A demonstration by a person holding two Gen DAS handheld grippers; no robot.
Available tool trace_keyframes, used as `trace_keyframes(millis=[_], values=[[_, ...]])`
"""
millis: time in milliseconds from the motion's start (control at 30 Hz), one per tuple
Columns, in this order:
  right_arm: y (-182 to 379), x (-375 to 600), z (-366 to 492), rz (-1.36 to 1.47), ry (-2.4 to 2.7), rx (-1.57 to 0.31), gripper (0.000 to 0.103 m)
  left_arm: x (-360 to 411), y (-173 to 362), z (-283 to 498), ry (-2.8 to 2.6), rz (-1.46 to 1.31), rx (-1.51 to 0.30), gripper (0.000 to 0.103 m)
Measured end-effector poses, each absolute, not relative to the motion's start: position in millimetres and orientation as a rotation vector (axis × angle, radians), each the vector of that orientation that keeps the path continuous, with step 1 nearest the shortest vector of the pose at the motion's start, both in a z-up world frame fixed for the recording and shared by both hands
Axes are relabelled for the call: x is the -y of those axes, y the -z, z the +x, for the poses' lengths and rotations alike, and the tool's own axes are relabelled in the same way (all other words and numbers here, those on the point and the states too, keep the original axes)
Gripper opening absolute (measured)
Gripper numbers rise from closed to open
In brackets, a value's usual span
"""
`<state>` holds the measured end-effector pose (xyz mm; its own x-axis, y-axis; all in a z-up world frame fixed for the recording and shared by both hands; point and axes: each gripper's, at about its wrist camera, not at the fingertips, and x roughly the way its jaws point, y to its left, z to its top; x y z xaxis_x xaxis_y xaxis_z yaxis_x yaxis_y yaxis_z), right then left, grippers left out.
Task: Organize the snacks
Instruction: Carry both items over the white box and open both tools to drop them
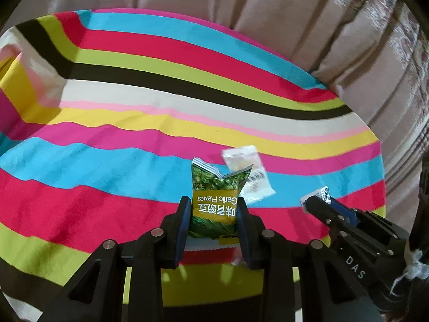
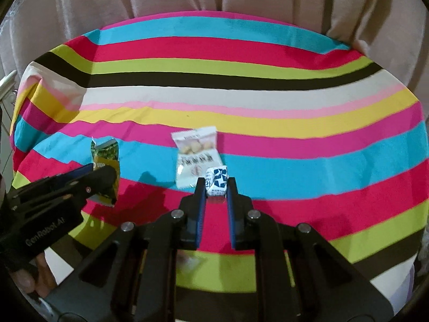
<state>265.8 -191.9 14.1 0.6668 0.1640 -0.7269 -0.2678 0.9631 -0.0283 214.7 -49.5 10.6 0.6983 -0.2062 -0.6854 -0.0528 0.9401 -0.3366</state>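
Left gripper (image 1: 214,209): clamped on the green pea packet (image 1: 218,196), held above the striped cloth (image 1: 134,94).
Right gripper (image 2: 216,187): pinched on the small blue-white packet (image 2: 217,181).
White snack bag (image 2: 197,155): lying mid-table, just beyond it.
Procedure: keep both grips firm; set like snacks together.

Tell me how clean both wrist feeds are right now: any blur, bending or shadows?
Left wrist view: the green snack packet in the left tool is sharp, the white packet behind it is smeared; stripes bow from the fisheye. Right wrist view: the blue-and-white snack in the right tool reads clearly; the left tool casts a dark shadow on the striped cloth.
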Motion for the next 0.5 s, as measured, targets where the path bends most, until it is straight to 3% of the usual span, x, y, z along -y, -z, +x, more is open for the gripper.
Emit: trace_keyframes(millis=[500], values=[[-24, 255, 211, -0.102, -0.171, -0.813, 0.017, 130, -31, 171, 0.233, -0.236, -0.818, 0.034]])
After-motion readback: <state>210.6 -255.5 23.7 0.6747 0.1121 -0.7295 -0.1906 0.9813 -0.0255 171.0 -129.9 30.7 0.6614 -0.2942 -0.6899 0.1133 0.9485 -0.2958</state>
